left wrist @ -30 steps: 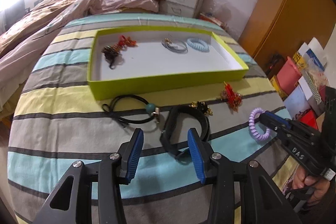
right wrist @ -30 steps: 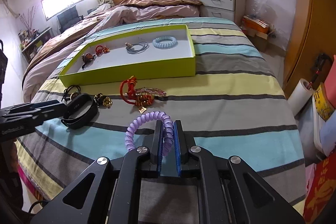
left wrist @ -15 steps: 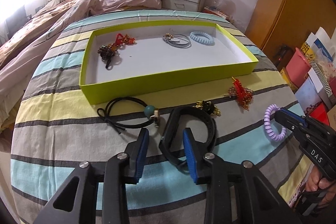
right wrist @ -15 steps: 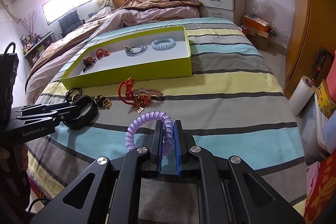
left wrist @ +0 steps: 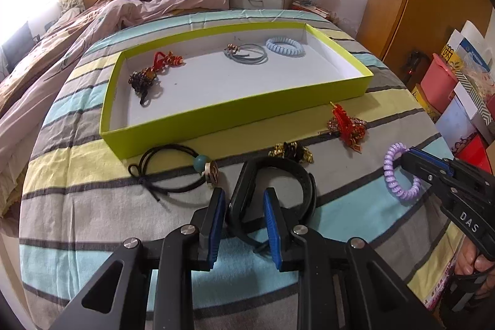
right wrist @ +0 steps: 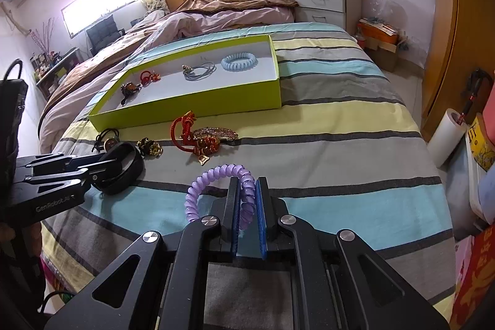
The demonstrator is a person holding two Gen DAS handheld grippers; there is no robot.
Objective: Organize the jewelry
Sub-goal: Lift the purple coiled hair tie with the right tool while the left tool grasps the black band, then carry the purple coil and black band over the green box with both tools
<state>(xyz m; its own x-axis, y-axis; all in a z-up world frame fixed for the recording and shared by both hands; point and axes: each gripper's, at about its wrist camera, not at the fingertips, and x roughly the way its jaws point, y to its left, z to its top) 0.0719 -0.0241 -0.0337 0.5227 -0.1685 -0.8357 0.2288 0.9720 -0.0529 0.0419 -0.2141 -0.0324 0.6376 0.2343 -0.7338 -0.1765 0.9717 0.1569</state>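
A black wristband lies on the striped bedspread just in front of my left gripper. The jaws are closing, with the band's near left side between the blue pads, and a small gap still shows on each side. My right gripper is shut on a purple spiral hair tie and holds it just above the bedspread. The left wrist view shows that tie at the right. A lime-green tray lies beyond, holding a blue spiral tie, a grey hair tie and two beaded pieces.
On the bedspread near the tray lie a black cord tie with a teal bead, a gold-and-black clip and a red-and-gold charm. Bags and boxes stand by the bed's right edge. A rumpled quilt lies beyond the tray.
The left gripper's jaws have narrowed a good deal, and it has edged forward so the wristband's near side sits between the pads. The right gripper and purple tie have stayed still.
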